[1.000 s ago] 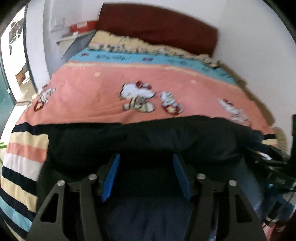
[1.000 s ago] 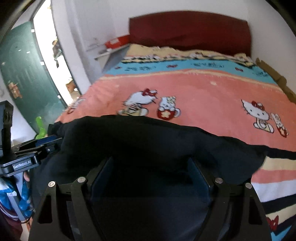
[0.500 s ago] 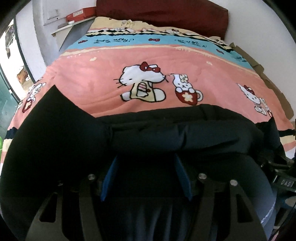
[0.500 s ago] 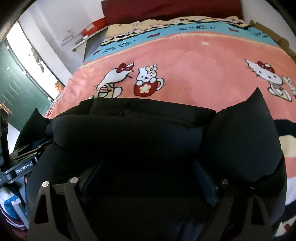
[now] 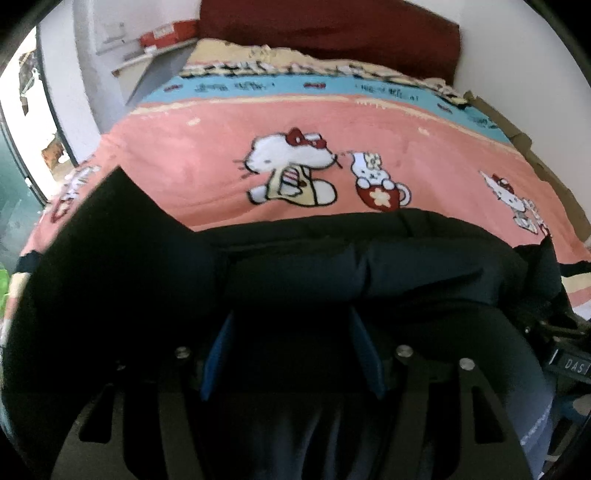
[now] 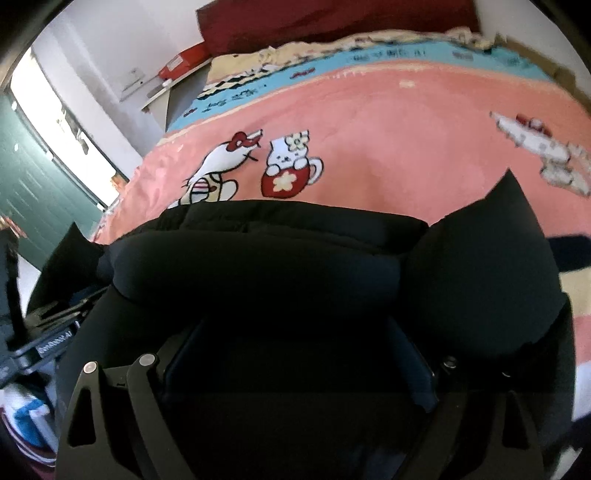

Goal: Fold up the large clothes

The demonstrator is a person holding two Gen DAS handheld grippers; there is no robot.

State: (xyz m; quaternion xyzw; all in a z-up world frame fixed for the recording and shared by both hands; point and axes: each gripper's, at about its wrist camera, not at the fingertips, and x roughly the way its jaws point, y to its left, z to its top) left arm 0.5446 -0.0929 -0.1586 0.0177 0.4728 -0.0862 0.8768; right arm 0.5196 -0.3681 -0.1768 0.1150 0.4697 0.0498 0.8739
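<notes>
**Dark garment bunched at near edge of bed**

We see the dark garment (image 5: 362,273) lying rolled across the foot of the bed (image 5: 221,162), on the pink cartoon-cat blanket (image 6: 388,147). Left gripper (image 5: 291,350): blue fingers (image 5: 216,354) spread, thick fabric bulging between them; grip or not, we can't tell. Right gripper (image 6: 295,362): fingers have just been opening, now wide, fabric still between them. Red headboard (image 5: 332,26) at far end.

Our two grippers lowered toward the bed (image 5: 332,122), dark garment (image 5: 332,266) now bunched into a thick roll with corners poking up at both sides, our right gripper (image 6: 295,354) jaws just opening wider, cloth between them
</notes>
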